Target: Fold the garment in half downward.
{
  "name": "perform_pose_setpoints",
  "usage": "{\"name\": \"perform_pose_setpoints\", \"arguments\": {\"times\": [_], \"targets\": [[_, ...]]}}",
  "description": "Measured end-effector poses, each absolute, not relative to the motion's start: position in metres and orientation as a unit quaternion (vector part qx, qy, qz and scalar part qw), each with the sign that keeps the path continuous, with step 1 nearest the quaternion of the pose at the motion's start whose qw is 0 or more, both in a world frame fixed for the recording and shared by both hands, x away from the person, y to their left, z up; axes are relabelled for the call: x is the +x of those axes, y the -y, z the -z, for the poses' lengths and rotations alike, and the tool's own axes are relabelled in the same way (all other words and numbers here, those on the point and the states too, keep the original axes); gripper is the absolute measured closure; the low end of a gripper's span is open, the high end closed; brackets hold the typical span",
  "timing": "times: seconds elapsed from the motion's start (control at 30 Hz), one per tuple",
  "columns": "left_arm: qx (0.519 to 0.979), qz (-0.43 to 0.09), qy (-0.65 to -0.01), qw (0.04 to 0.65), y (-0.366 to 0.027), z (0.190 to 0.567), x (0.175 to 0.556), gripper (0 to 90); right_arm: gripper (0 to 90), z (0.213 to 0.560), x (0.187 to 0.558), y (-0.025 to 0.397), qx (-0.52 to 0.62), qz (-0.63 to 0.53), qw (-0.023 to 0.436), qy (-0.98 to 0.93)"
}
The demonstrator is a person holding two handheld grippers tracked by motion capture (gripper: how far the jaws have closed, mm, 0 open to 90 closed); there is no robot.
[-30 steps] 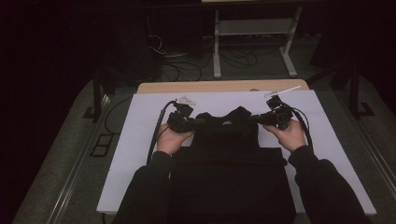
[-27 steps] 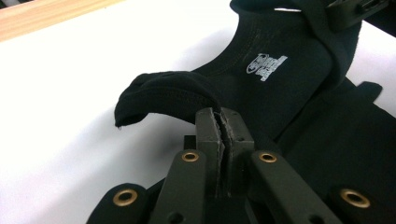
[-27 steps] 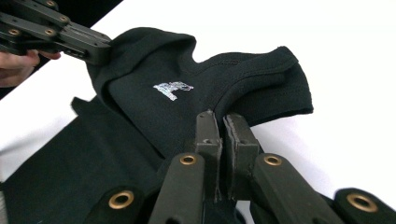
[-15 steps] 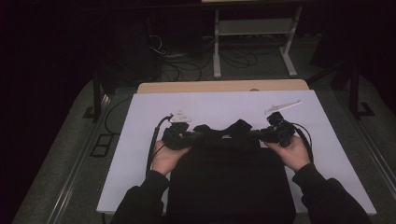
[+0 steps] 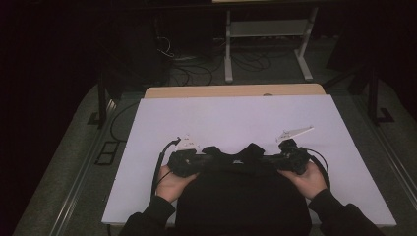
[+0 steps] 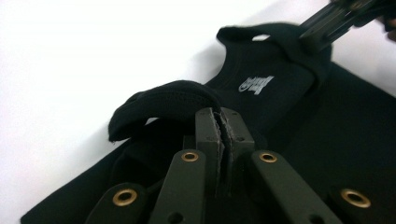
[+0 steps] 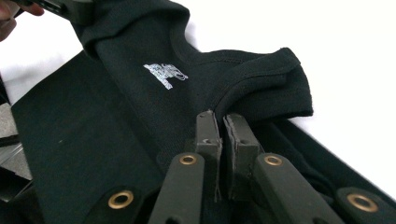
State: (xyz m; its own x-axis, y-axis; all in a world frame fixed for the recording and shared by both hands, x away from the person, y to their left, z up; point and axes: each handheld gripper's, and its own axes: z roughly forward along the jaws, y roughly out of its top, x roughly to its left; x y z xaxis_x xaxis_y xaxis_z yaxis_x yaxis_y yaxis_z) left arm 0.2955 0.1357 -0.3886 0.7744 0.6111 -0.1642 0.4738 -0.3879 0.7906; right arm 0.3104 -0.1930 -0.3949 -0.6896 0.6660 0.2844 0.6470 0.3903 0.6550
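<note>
On the white table (image 5: 236,118), which takes up most of the high view, a black garment (image 5: 243,199) lies spread at the near edge, its lower part hanging over toward the person. It is a dark sleeveless top, and its neck end points away from the person, toward the table's middle. A small pale printed label (image 6: 255,84) sits inside the neckline, between the two shoulder straps.

At the garment's left shoulder, the left gripper (image 5: 189,162) is held in the person's left hand (image 5: 172,183). In the left gripper view its jaws are pressed together on a fold of the strap fabric (image 6: 168,100), which curls up and over just beyond the tips.

At the garment's right shoulder, the right gripper (image 5: 285,160) is held in the right hand (image 5: 307,179). In the right gripper view its jaws are likewise clamped on the strap edge (image 7: 261,88), the cloth bunched just past the tips and the label (image 7: 166,73) beyond it.

Both grippers sit at the same level across the garment's top, well apart, with the neckline between them.
</note>
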Motion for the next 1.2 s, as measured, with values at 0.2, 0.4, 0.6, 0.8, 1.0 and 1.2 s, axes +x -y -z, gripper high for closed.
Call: {"name": "perform_pose_setpoints", "arguments": {"times": [0.2, 0.4, 0.6, 0.8, 1.0, 1.2], "targets": [[0.838, -0.071, -0.328, 0.43, -0.136, 0.398, 0.282, 85.8, 83.7, 0.396, 0.299, 0.197, 0.391, -0.386, 0.015, -0.835], [0.838, -0.061, -0.335, 0.427, -0.138, 0.402, 0.275, 85.8, 83.7, 0.399, 0.292, 0.196, 0.389, -0.38, 0.012, -0.839], [0.844, -0.047, -0.334, 0.417, -0.134, 0.407, 0.264, 85.6, 83.5, 0.402, 0.283, 0.192, 0.383, -0.369, 0.009, -0.847], [0.861, -0.043, -0.322, 0.391, -0.127, 0.413, 0.258, 85.6, 83.4, 0.405, 0.276, 0.189, 0.379, -0.354, 0.007, -0.855], [0.871, -0.028, -0.32, 0.372, -0.122, 0.42, 0.252, 85.4, 83.3, 0.41, 0.269, 0.186, 0.38, -0.341, 0.002, -0.86], [0.874, -0.028, -0.32, 0.365, -0.119, 0.422, 0.247, 85.3, 83.2, 0.412, 0.264, 0.184, 0.379, -0.332, -0.002, -0.864]]}}
